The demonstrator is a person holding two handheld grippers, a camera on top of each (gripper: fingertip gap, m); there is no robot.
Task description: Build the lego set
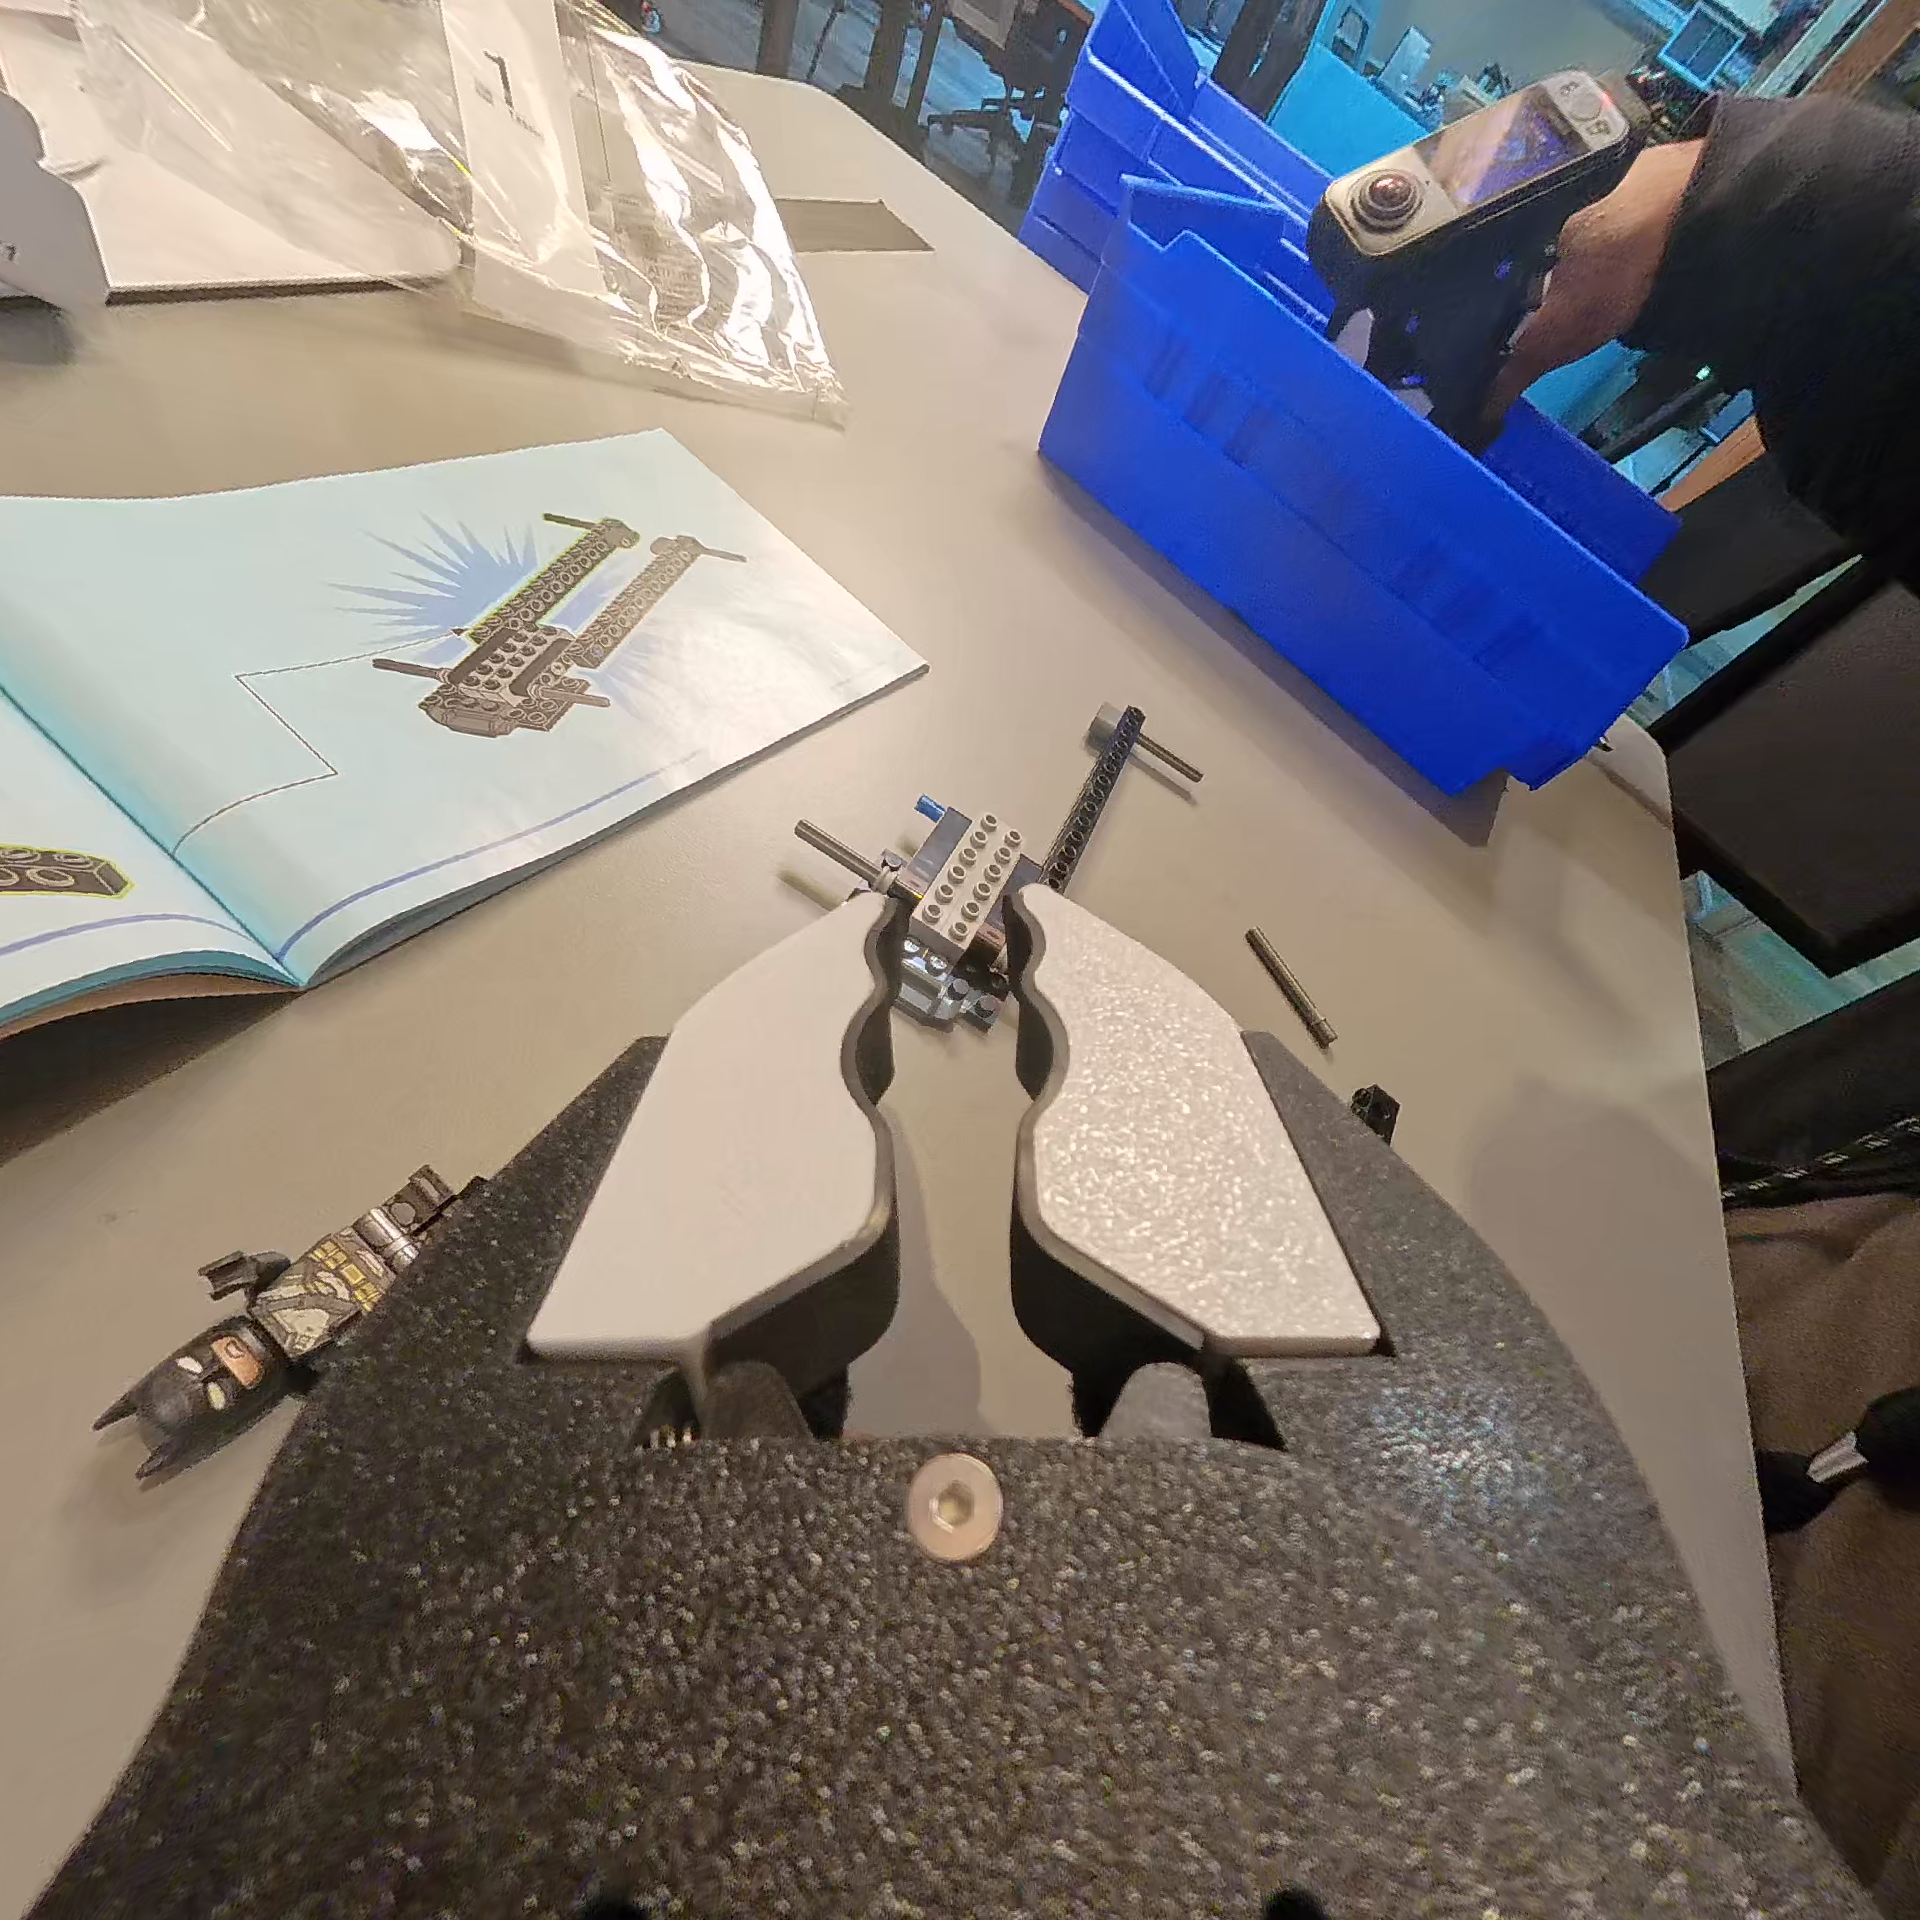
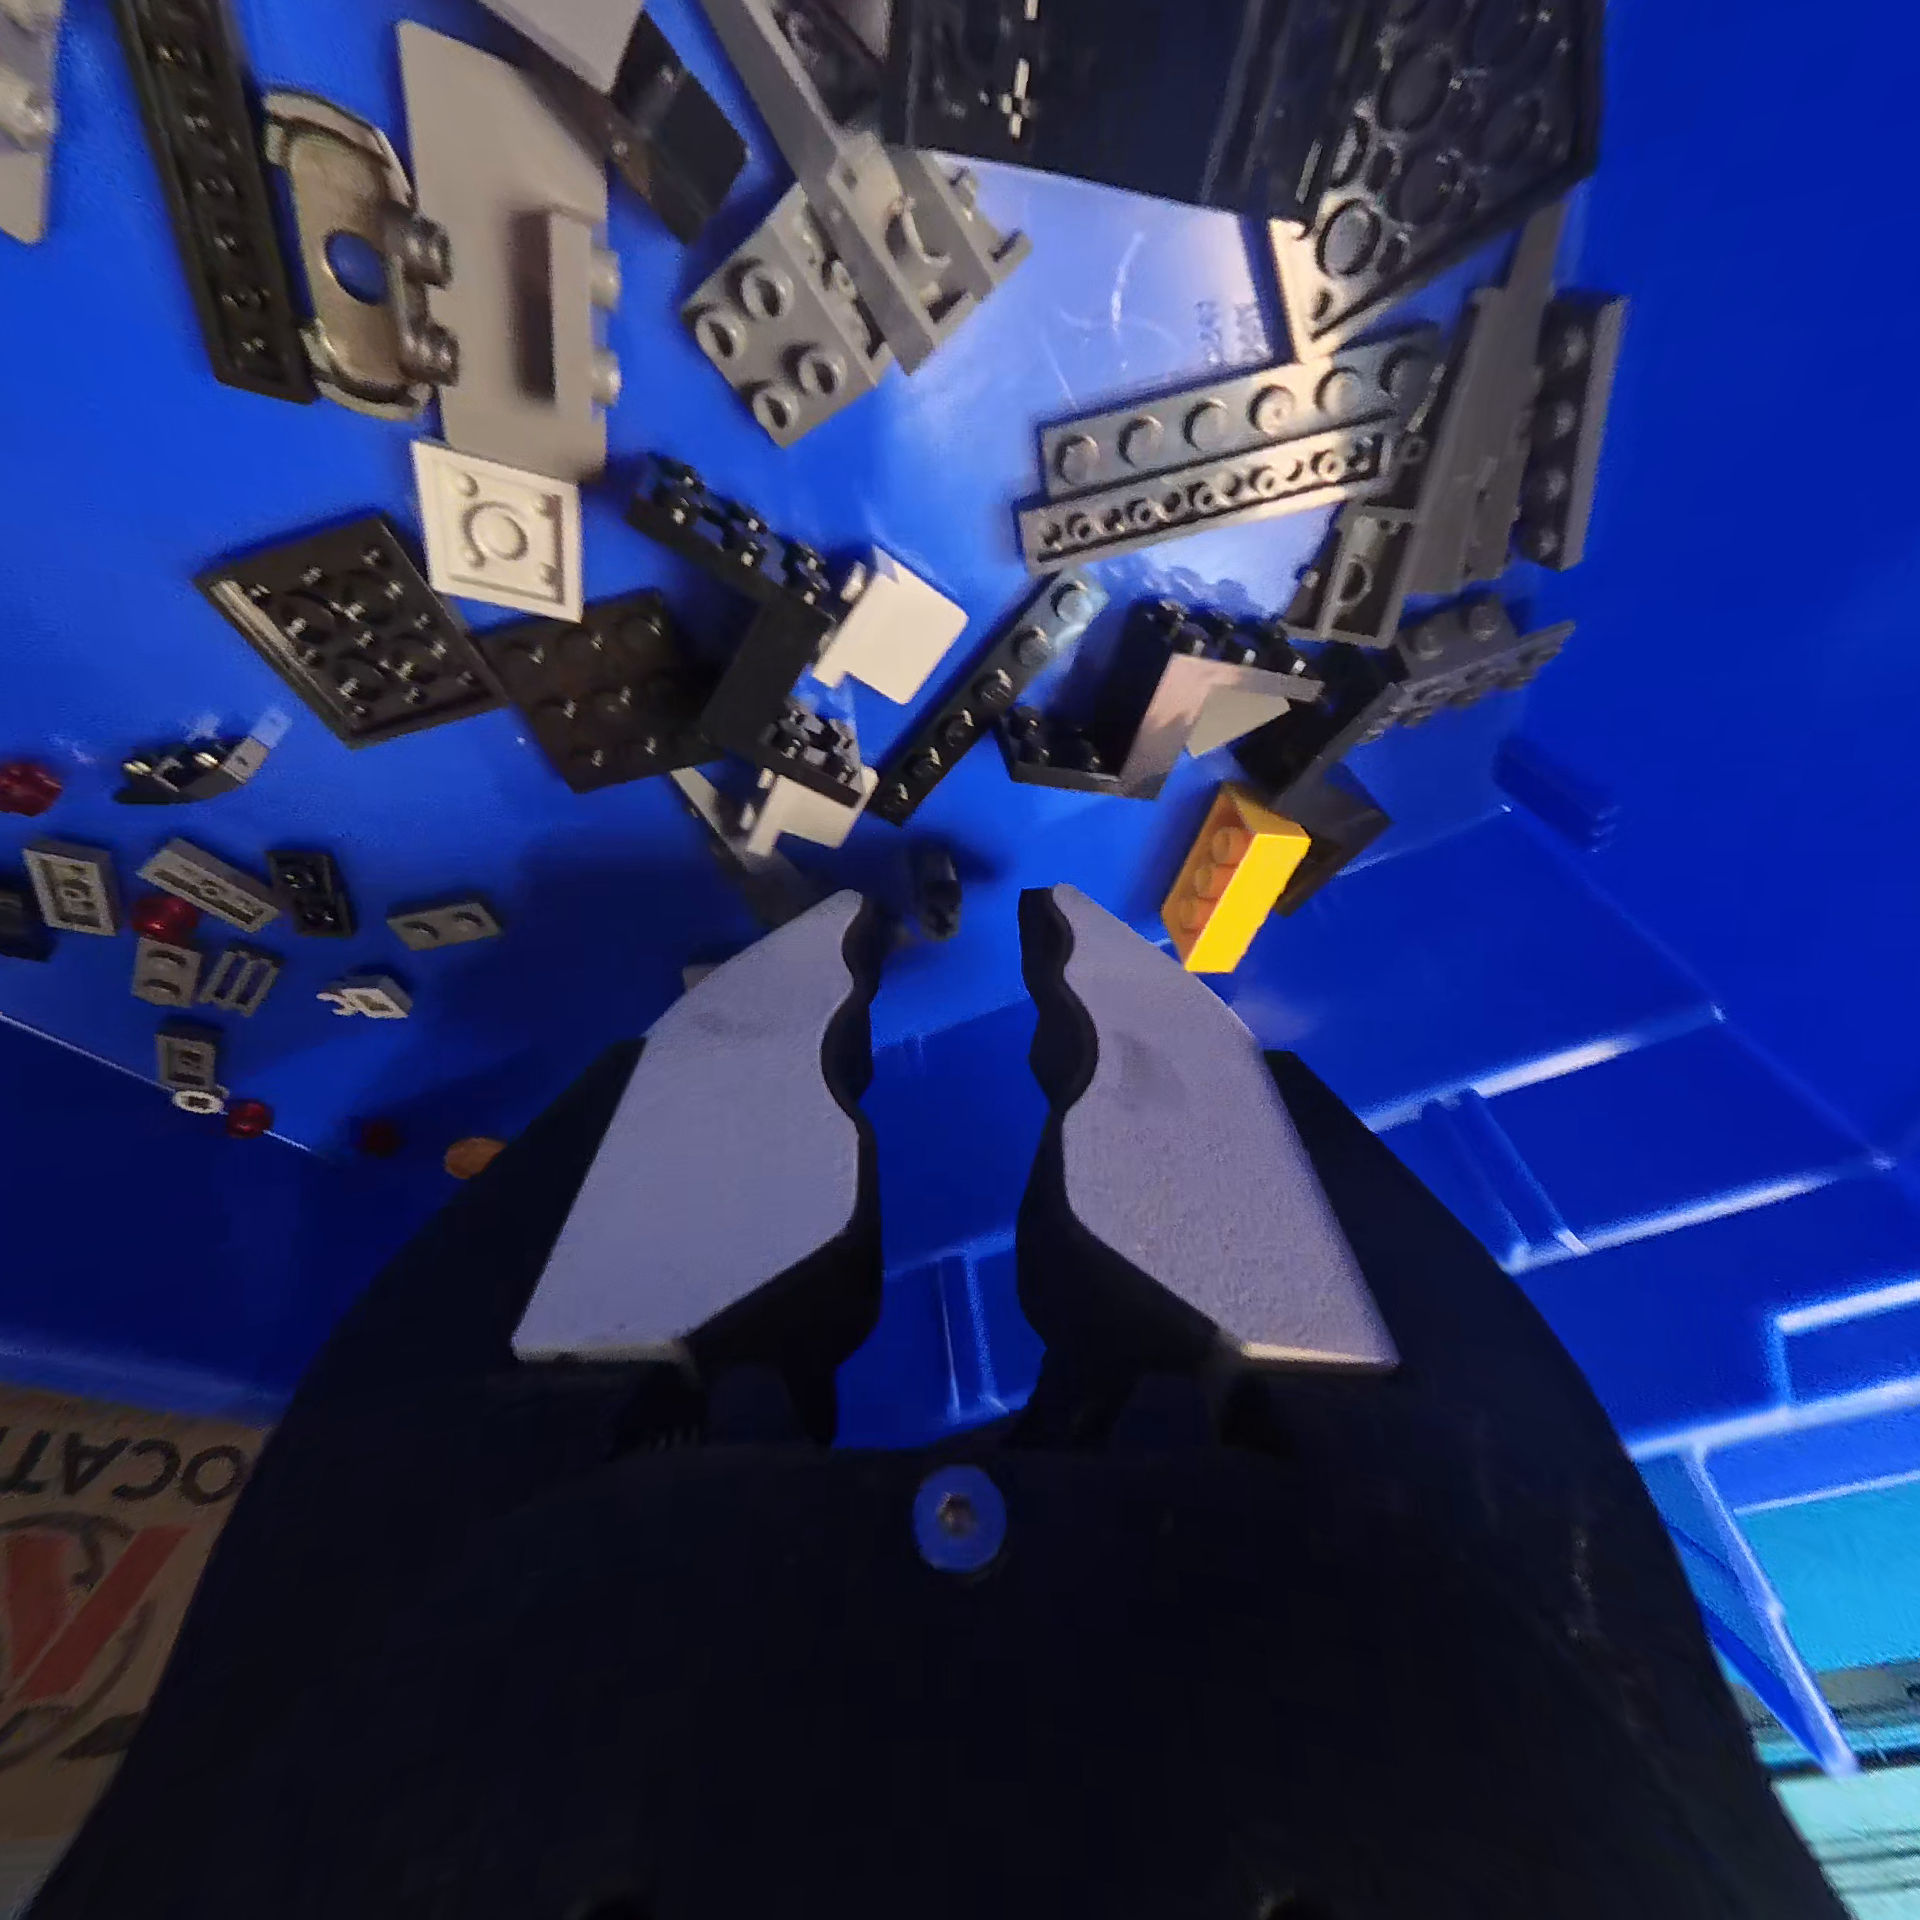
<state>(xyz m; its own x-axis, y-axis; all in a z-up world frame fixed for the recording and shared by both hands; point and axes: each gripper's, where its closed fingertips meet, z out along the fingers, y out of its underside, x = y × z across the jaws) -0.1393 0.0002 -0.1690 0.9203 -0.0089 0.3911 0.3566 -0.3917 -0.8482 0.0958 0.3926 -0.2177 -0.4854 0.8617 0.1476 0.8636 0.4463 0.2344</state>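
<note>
**Grey table, blue parts bin**

On the grey table, the left gripper clamps a brick assembly beside an open instruction booklet. The right gripper, narrowly parted, grips nothing inside the blue bin; a small black piece lies at its tips.

The right gripper reaches into a blue bin, its jaws apart with bare blue floor between them and a small black piece lying just beyond the left fingertip. A yellow brick lies just right of the right fingertip, tilted against a dark piece. Farther in, black and grey plates and bricks lie scattered, with small red studs and tiny grey parts to the left.
</note>
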